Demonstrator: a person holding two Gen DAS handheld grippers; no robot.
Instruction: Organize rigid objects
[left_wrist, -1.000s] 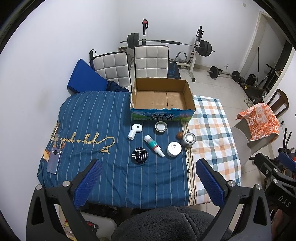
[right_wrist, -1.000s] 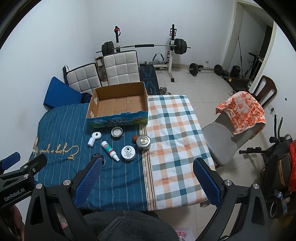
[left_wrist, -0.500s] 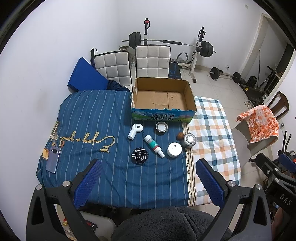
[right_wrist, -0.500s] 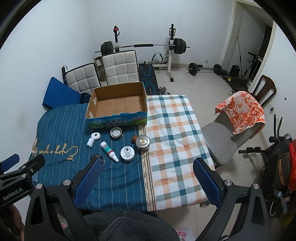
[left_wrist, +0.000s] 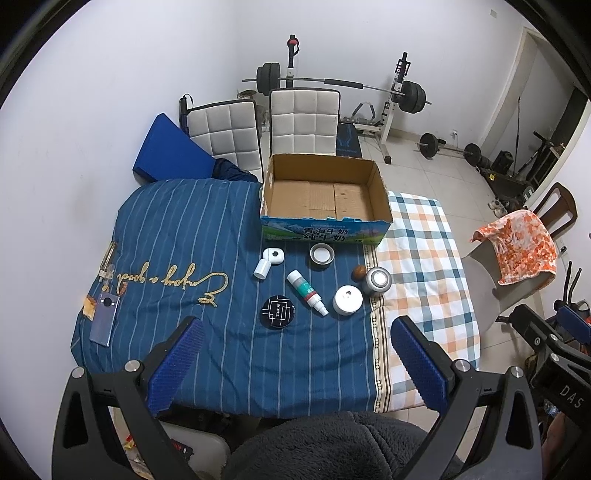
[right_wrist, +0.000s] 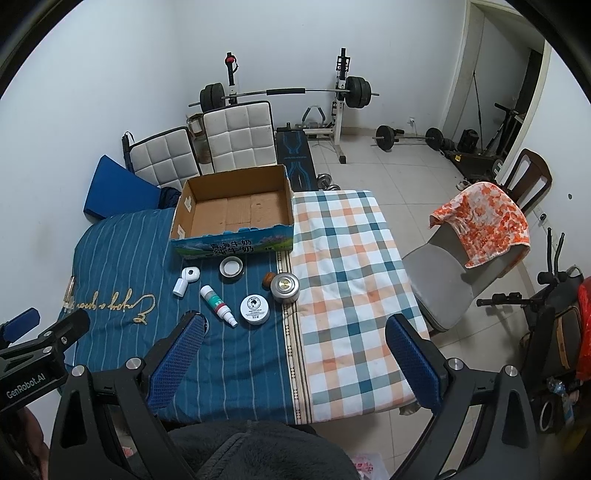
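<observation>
Spray bottle (left_wrist: 307, 292) between compact (left_wrist: 277, 311) (black) and jar (left_wrist: 347, 300)

left gripper (left_wrist: 295, 362): drifted slightly back from the table
right gripper (right_wrist: 295, 360): shifted slightly, items sit lower in view

Navy white-striped cloth (left_wrist: 192, 229), orange-teal checked cloth (right_wrist: 351, 266), brown box (left_wrist: 325, 192), blue-padded left tool (left_wrist: 295, 363)

The cardboard box (left_wrist: 325, 192) carries Chinese characters on its blue front wall, reading 青海牛奶 over 纯牛奶. The black round case (left_wrist: 277, 311) bears small white print, "Black ME" as far as it can be read. The right gripper (left_wrist: 565, 387) body shows "DAS". The left gripper (right_wrist: 26, 380) body shows "GenRobot.AI". Gold script embroidery on the blue striped cover (left_wrist: 166, 236) lies upside down, roughly "enjoy a good...".
</observation>
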